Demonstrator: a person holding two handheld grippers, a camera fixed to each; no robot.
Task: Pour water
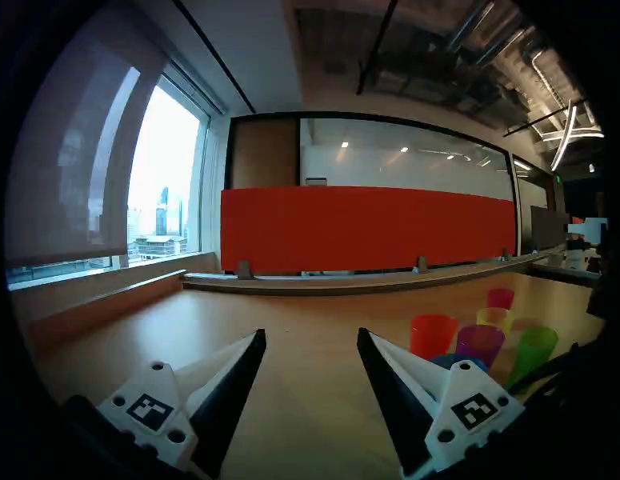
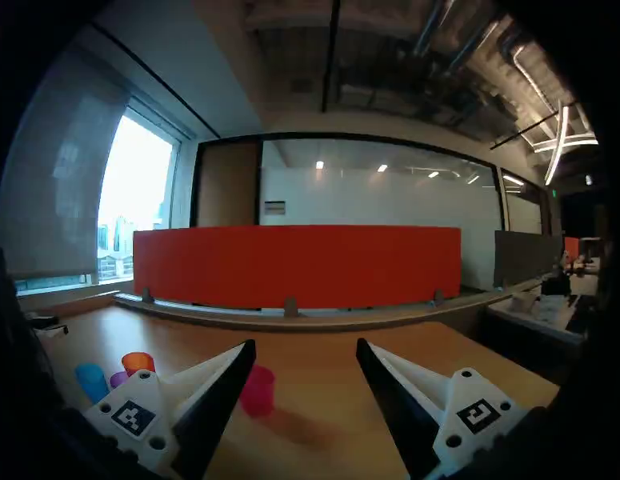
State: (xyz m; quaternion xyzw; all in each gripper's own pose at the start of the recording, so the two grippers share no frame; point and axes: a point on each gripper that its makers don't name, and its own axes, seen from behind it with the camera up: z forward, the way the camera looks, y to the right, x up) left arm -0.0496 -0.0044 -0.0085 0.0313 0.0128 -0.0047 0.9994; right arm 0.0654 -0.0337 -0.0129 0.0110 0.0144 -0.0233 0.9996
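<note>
Six cups (image 1: 480, 342) on one desk (image 1: 222, 312), left tongs (image 1: 311, 331) and right tongs (image 2: 306, 342) gaping

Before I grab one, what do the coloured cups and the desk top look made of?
The coloured cups look like thin plastic, translucent and glossy: light glows through their walls. The desk top looks like wood or wood-look laminate, I cannot tell which: light brown, smooth, softly shiny.
</note>
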